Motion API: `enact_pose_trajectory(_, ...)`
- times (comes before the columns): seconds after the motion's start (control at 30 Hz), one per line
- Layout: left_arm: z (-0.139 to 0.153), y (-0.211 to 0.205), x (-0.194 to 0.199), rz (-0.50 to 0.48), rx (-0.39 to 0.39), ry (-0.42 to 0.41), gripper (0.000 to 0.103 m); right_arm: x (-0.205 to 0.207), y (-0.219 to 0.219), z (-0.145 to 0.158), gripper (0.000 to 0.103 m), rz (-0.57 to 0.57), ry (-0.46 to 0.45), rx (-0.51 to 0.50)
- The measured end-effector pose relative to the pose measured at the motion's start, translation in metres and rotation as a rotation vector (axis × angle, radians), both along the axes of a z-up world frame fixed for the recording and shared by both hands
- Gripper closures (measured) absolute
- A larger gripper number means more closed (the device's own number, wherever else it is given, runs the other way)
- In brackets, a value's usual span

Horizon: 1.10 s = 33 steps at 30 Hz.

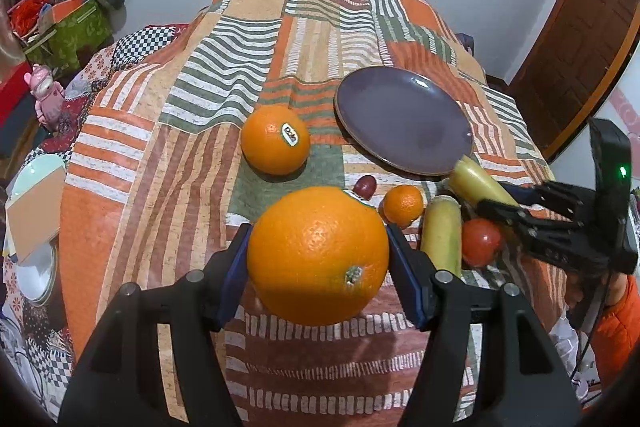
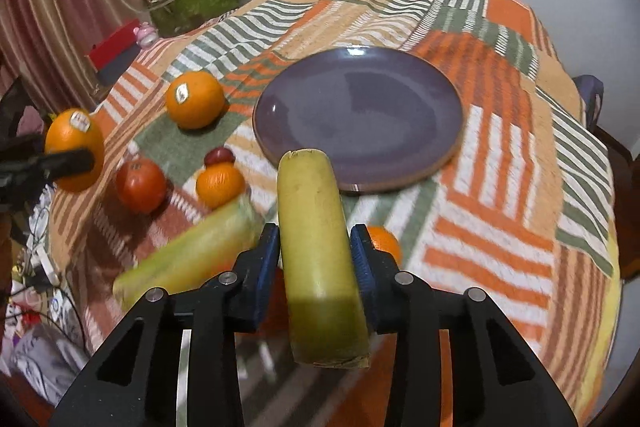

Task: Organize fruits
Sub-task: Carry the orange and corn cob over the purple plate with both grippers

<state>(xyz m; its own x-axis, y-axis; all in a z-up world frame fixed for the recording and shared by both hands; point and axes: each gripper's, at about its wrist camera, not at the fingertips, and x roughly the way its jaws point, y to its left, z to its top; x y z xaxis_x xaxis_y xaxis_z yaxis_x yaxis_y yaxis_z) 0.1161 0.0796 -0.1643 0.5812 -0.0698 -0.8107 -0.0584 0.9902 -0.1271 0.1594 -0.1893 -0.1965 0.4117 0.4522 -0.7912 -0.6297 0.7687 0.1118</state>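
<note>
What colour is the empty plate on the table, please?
Purple plate, with a tan rim; clearest in the right wrist view.

Glossy plate (image 2: pixel 400 131), woven cloth (image 2: pixel 500 227) (patchwork), dimpled orange (image 1: pixel 318 255)

The only readable text is "Dole", on a small oval sticker (image 1: pixel 290 135) stuck to the orange (image 1: pixel 275 140) lying just left of the purple plate (image 1: pixel 404 121); other stickers are illegible.
</note>
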Motion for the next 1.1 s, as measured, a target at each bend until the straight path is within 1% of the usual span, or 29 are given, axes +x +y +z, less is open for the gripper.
enact_pose_trajectory(0.27, 0.007, -0.013, -0.003, -0.024, 0.006, -0.009, 0.039, -0.018, -0.034, 0.003, 0.070, -0.052, 0.033, 0.006)
enact_pose_trajectory(0.67, 0.009, -0.020, -0.007, -0.030, 0.007, -0.009, 0.039, -0.028, -0.047, -0.004, 0.068, -0.071, 0.068, -0.018)
enact_pose_trajectory(0.83, 0.008, -0.019, -0.006, -0.023, -0.006, -0.005, 0.039, -0.022, -0.051, -0.009, 0.069, -0.084, 0.104, 0.006)
enact_pose_trajectory(0.97, 0.009, -0.020, -0.006, -0.028, -0.005, -0.007, 0.039, -0.023, -0.049, -0.008, 0.069, -0.093, 0.077, 0.001)
enact_pose_trajectory(1.1, 0.012, -0.022, -0.001, -0.032, -0.002, -0.016, 0.039, -0.023, -0.051, -0.001, 0.070, -0.116, 0.049, 0.008)
